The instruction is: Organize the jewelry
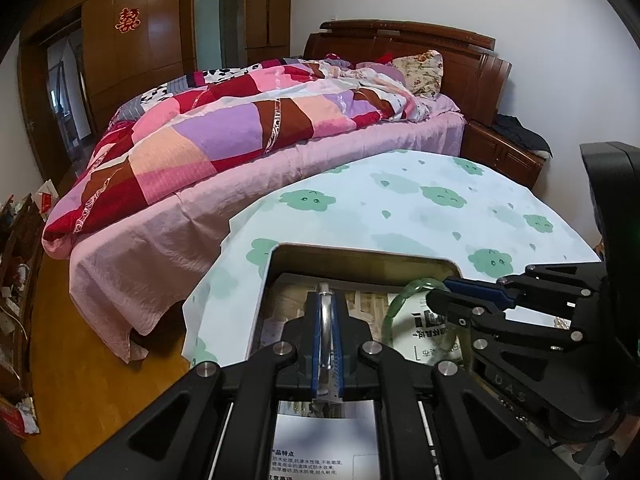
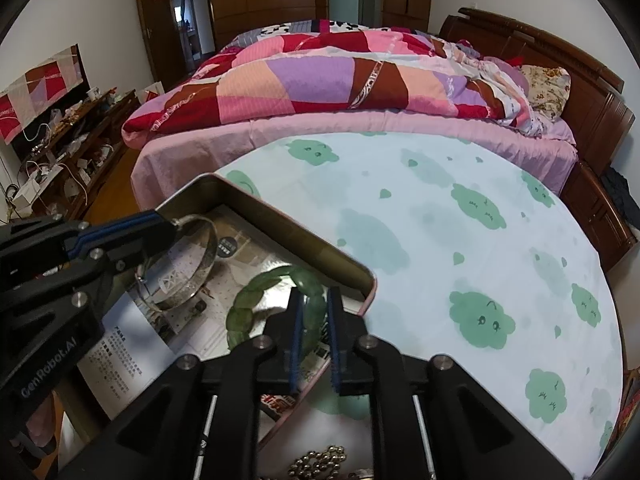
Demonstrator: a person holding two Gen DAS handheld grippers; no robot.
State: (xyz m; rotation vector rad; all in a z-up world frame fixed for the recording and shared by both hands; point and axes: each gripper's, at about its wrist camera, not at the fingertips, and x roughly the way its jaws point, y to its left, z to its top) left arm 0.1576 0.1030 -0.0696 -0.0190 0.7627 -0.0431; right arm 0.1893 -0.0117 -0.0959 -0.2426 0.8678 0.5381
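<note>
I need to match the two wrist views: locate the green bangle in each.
Left wrist view: green bangle at lower right, inside the metal tin, by the right gripper.
Right wrist view: lower centre, in the tin.
Shared landmark: the silver bangle, held by the left gripper.

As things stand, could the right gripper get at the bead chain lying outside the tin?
Probably not right away: the right gripper has its jaws around the green bangle over the tin, while the bead chain lies beneath and behind its fingers. It would need to release and pull back.
</note>
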